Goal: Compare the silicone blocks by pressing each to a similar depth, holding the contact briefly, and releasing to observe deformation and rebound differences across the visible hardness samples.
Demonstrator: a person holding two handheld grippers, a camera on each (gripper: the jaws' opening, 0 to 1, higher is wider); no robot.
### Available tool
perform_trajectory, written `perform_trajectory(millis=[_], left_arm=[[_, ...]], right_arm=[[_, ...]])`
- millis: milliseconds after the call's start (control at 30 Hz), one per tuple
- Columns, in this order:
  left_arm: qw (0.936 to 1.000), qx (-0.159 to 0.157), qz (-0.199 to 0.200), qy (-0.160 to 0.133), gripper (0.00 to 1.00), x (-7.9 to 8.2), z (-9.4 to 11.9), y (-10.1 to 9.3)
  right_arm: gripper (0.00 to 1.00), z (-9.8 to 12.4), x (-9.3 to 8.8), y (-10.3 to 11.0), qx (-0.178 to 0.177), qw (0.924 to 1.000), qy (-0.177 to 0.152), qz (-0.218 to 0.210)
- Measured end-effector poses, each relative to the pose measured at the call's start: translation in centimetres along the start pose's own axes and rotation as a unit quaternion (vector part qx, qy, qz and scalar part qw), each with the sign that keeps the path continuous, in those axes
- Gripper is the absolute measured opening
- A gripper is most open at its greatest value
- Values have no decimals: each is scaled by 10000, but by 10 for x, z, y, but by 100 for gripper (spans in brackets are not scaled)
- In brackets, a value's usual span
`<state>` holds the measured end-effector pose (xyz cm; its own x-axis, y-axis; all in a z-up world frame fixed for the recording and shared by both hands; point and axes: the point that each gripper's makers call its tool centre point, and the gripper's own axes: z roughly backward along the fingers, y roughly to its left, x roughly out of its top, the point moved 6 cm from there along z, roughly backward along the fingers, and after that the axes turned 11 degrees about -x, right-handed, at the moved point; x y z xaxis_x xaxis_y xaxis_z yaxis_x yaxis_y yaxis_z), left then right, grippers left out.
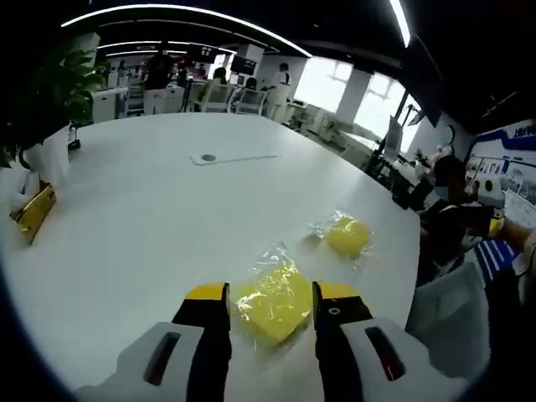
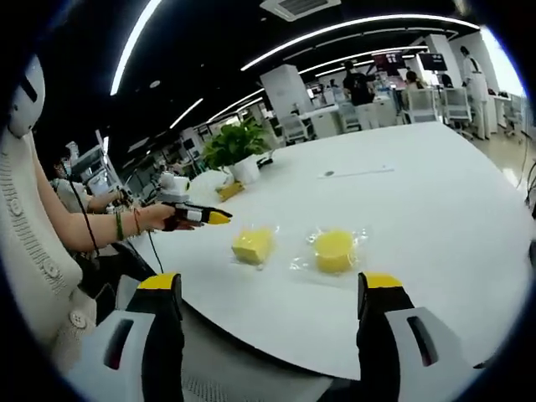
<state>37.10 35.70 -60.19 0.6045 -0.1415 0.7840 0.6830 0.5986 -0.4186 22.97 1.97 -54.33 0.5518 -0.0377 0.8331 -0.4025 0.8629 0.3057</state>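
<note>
While the square yellow silicone block (image 1: 274,300) lay flat in its clear wrapper on the white table (image 1: 151,218), one corner pointing toward the camera, the left gripper (image 1: 270,303) straddled it, jaws parted, not visibly touching. The round yellow block (image 1: 347,235) sat near, beyond it. The right gripper (image 2: 272,289) hung wide open off the table edge.

Yellow square block (image 1: 275,301) in clear wrap, yellow round block (image 1: 347,236), white table (image 1: 151,209), green plant (image 2: 234,142), yellow-tipped black jaws.
</note>
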Motion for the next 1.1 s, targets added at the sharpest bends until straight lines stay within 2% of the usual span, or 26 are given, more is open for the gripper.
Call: perform_trajectory(millis=[100, 133, 200, 267, 367, 467, 767, 933, 1100], left_arm=[[9994, -35, -310, -120, 39, -1, 13, -26], [9994, -23, -297, -160, 41, -2, 17, -32], [9986, -32, -368, -384, 44, 0, 25, -47], [9969, 121, -569, -523, 44, 1, 35, -60], [9949, 70, -684, -733, 44, -1, 46, -82], [9920, 210, -843, -916, 46, -3, 58, -99], [9883, 583, -1107, -874, 50, -21, 76, -122], [9868, 782, -1074, -922, 50, -31, 84, -128], [9867, 933, -1023, -849, 50, -36, 89, -131]], right_arm=[[82, 0, 3, 2, 93, 9998, -90, 177], [82, 0, 5, 2, 122, 9996, -124, 216], [83, 1, 11, 2, 235, 9986, -325, 355], [85, 3, 14, 4, 432, 9973, -457, 378], [91, 5, 17, 4, 586, 9953, -616, 456], [92, 7, 17, 2, 714, 9941, -657, 493], [90, 17, 13, -11, 683, 9943, -634, 522], [89, 22, 8, -23, 595, 9952, -609, 474], [88, 23, 3, -34, 564, 9959, -586, 408]])
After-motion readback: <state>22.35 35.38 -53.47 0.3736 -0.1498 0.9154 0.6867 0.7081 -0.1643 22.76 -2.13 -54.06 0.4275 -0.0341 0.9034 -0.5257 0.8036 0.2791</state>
